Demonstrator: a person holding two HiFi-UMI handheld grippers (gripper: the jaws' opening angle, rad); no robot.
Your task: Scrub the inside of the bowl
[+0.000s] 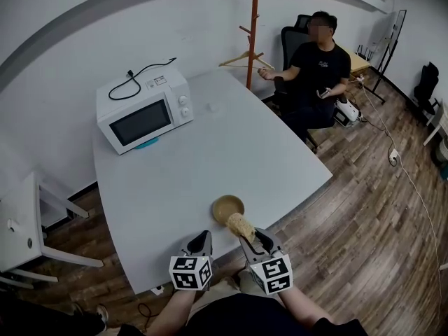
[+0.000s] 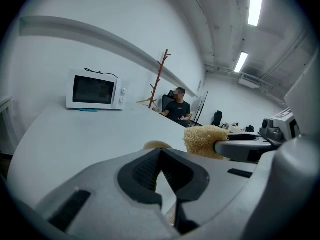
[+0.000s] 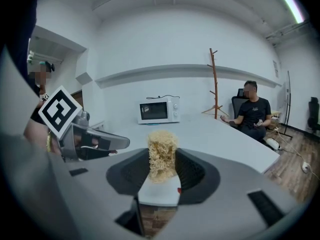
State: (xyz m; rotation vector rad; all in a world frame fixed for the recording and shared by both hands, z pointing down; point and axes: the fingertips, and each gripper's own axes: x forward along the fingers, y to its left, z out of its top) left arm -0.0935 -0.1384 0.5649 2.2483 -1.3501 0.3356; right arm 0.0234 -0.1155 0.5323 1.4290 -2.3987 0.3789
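bowl (image 1: 228,206) sits near the front edge of the table (image 1: 210,152), just ahead of both grippers, neither gripping it. right gripper (image 1: 250,238) is clamped on the loofah scrubber (image 1: 241,225), fibrous end sticking out past the jaws, at the bowl's near-right rim; contact can't be told. left gripper (image 1: 203,236) has its jaws pressed together on nothing. my read: scrubbing isn't under way, and the bowl is unrestrained and looks light, so it'll likely skid or tip once the scrubber pushes. I'd open the left, pinch the near-left rim, then drop the scrubber tip to the bottom and work circles up the wall with light pressure. views: only the head view shows the bowl whole and the scrubber's offset from the rim; left gripper view gets just a sliver of rim above its closed jaws; right gripper view has the bowl hidden behind scrubber and jaws, but shows best how the scrubber is seated between the pads
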